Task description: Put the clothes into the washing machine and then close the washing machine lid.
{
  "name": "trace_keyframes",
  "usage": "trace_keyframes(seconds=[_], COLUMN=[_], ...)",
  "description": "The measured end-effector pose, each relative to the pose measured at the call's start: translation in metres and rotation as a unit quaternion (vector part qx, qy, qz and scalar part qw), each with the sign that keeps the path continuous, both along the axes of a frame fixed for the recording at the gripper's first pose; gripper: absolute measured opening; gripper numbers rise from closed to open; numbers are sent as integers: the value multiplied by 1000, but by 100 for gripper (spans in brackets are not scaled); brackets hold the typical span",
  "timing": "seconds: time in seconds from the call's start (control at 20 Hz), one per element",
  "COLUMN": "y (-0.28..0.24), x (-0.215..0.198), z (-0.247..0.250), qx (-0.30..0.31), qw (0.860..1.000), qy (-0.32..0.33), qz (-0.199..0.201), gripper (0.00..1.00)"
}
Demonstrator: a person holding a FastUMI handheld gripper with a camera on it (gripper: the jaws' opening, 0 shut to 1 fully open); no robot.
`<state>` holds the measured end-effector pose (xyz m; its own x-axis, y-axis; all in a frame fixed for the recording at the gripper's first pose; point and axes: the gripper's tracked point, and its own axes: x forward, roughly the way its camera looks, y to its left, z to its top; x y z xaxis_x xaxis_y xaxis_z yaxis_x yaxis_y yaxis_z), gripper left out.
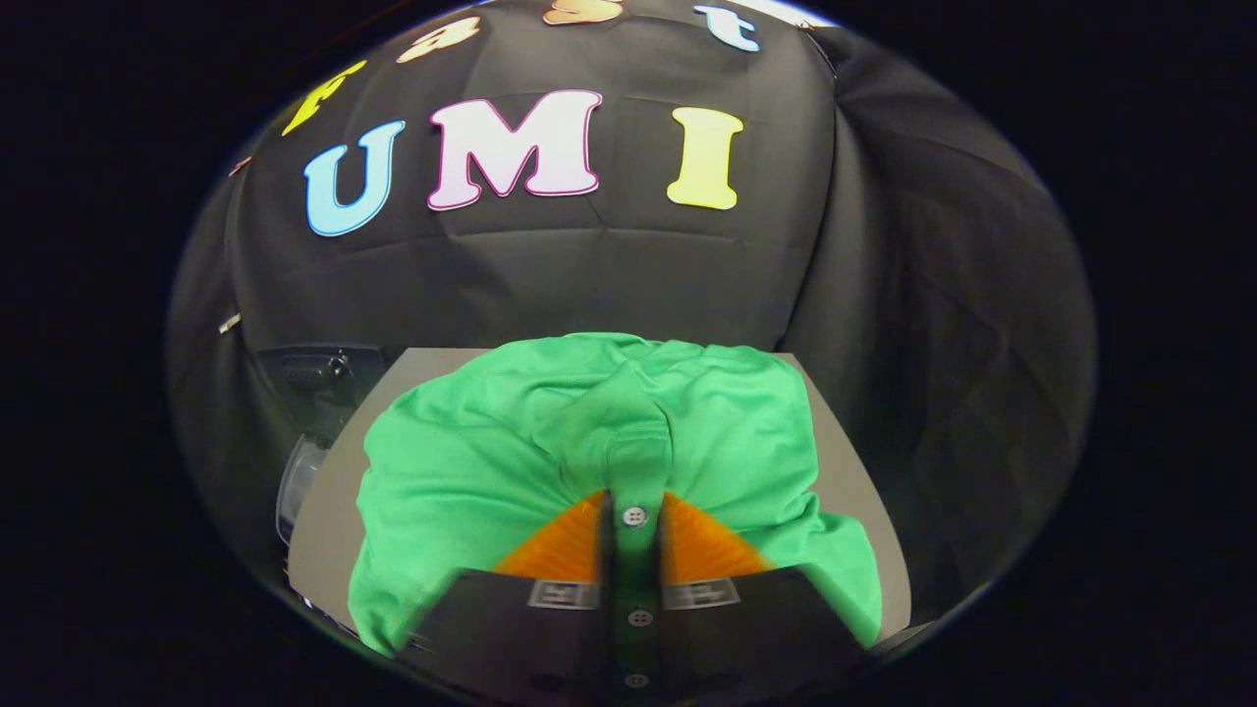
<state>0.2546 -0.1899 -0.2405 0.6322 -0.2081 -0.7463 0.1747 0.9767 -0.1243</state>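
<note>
So far only the pick-up is made: green shirt (471,462) is pinched at its button placket (635,511) by the closed gripper (634,520) above the table (329,501); loading and lid-closing are judged still undone

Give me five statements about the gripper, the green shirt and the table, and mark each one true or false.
1. The gripper has its fingers closed on the buttoned strip of the green shirt. True.
2. The shirt lies on a grey table. True.
3. The shirt is folded into a neat flat square. False: it lies crumpled and bunched, with folds rising toward the fingers.
4. White buttons show on the strip of cloth between the fingers. True.
5. The shirt is red. False: it is bright green.
</note>
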Motion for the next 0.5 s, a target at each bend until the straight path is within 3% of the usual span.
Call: trace_keyframes(seconds=[0.05, 0.3, 0.5], y=[-1, 1, 7], x=[2, -6, -8], z=[1, 9, 43], qx=[5, 24, 34], qw=[1000, 999, 996], qy=[-5, -25, -76], qz=[-2, -7, -13], gripper=[5, 5, 5])
